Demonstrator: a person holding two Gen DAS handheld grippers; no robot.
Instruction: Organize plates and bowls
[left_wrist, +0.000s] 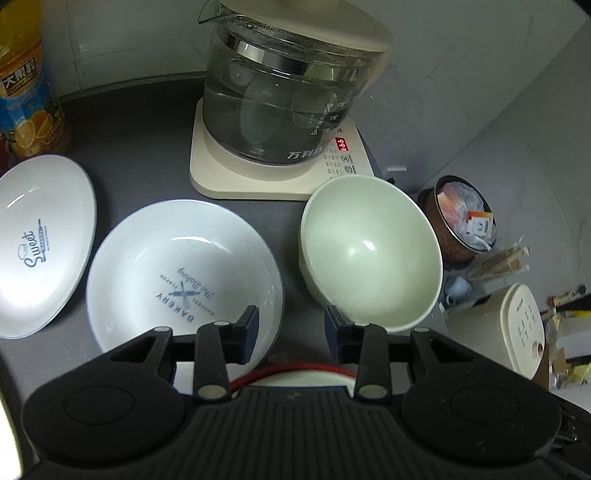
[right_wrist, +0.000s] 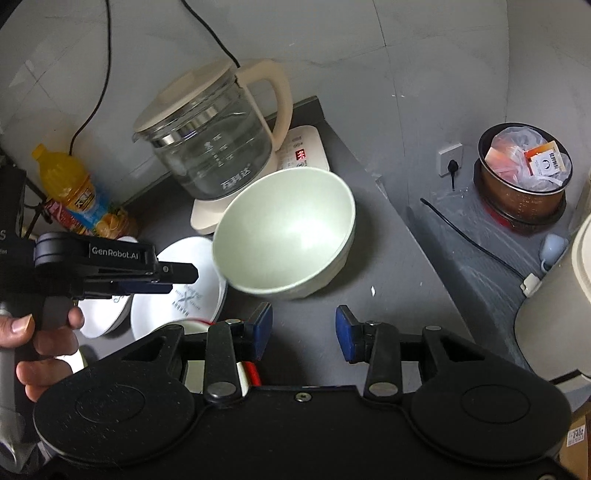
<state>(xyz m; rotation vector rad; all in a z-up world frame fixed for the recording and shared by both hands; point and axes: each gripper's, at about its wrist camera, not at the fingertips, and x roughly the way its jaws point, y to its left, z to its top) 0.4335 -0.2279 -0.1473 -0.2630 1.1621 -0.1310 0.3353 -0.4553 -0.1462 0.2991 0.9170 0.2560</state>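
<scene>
Green bowl (left_wrist: 369, 251) centre-right on counter (left_wrist: 147, 147), beside bakery plate (left_wrist: 177, 273). Left tool (left_wrist: 291, 332) apart, empty. Right tool (right_wrist: 303, 334) apart, empty.

We see a dark counter (left_wrist: 147, 166) bearing two white plates (left_wrist: 177, 273), a green bowl (left_wrist: 369, 254), kettle base (left_wrist: 236, 177) and, apparently, a juice bottle (left_wrist: 26, 92).

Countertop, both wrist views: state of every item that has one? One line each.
Green bowl: empty, upright, free of both tongs.
Bakery plate: empty, flat on the counter.
Sweet plate: empty, beside the Bakery plate.
Kettle: lid on, seated on its base, display lit, partly filled.
Juice bottle: upright, capped.
Left tongs: open, nothing between them.
Right tongs: open, nothing between them.
</scene>
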